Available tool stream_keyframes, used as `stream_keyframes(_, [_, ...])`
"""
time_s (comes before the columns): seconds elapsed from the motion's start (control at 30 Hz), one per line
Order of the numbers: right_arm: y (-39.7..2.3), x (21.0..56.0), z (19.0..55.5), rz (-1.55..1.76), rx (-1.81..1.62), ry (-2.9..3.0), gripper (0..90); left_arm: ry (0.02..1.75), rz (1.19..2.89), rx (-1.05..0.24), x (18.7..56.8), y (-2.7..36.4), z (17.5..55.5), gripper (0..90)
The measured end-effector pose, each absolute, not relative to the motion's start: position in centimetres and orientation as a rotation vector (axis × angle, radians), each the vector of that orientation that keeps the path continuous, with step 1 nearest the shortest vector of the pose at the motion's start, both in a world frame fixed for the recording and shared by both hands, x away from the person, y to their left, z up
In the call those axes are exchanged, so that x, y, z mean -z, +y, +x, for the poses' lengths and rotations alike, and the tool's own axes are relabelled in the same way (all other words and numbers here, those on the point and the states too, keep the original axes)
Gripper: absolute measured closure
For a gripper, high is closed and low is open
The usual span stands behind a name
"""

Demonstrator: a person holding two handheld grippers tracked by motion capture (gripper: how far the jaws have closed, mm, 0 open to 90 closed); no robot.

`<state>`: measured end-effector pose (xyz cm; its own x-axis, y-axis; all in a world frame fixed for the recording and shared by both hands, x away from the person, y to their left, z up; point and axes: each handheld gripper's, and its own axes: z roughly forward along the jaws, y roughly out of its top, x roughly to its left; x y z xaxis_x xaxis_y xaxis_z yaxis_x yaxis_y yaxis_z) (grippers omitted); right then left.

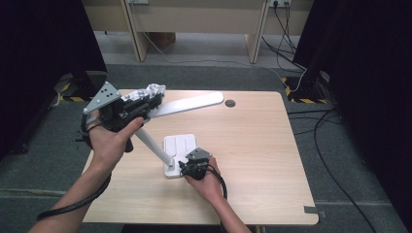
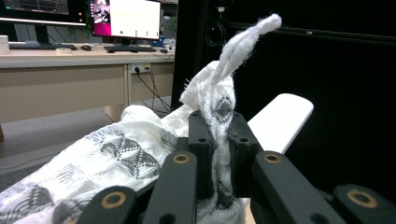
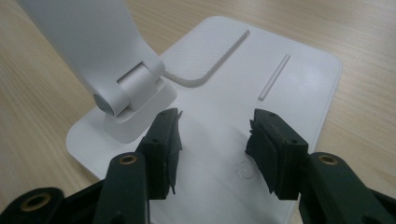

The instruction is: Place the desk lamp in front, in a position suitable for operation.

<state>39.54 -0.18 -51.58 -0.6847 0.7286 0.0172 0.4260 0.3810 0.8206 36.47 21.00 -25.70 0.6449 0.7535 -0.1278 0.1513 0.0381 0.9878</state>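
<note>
Presently catalogued: one white desk lamp (image 1: 170,141) standing near the middle of the tabletop (image 1: 252,141), being wiped with a white patterned cloth (image 1: 148,92) while its foot is held steady.

Item, lamp head (image 1: 192,103): long flat white bar, raised and slanting up toward the far side of the tabletop; cloth lies against its near end; the rest of the bar looks yet to be wiped.

Item, lamp base (image 3: 261,60): flat white plate resting on the tabletop; hinge of the arm (image 3: 128,91) at its near left corner.

Item, left gripper (image 2: 218,140): jaws closed tight on a fold of the cloth; a loop of fabric stands up above the fingertips and the bulk bunches to the left; lamp head shows just beyond.

Item, right gripper (image 3: 212,149): jaws well apart and pointed down at the base, just beside the hinge; nothing lies between them; whether the tips press on the plate I cannot tell.

Handling note, as a judgement: draw the cloth along the bar in one even stroke with light pressure, since the hinged arm may fold or swing; keep the right gripper bearing down on the base so the lamp neither slides nor tips; keep the cloth bunched under the jaws so bare fingertips do not scrape the bar.
</note>
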Motion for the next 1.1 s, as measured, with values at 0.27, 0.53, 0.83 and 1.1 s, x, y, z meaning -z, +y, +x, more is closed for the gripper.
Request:
stream_keyframes(0.27, [-0.2, 51.6, 39.5, 1.012, -1.212, 2.299, 52.6, 0.784, 1.501, -0.537, 25.5, 20.1, 36.7, 82.5])
stream_keyframes(0.53, [-0.2, 51.6, 39.5, 1.005, -1.211, 2.299, 52.6, 0.771, 1.507, -0.526, 25.3, 19.0, 37.0, 82.5])
stream_keyframes(0.83, [-0.2, 51.6, 39.5, 1.005, -1.211, 2.299, 52.6, 0.759, 1.507, -0.503, 25.1, 17.9, 37.5, 82.5])
stream_keyframes(1.1, [-0.2, 51.6, 39.6, 1.008, -1.212, 2.302, 52.7, 0.741, 1.514, -0.487, 24.9, 16.6, 37.8, 82.5])
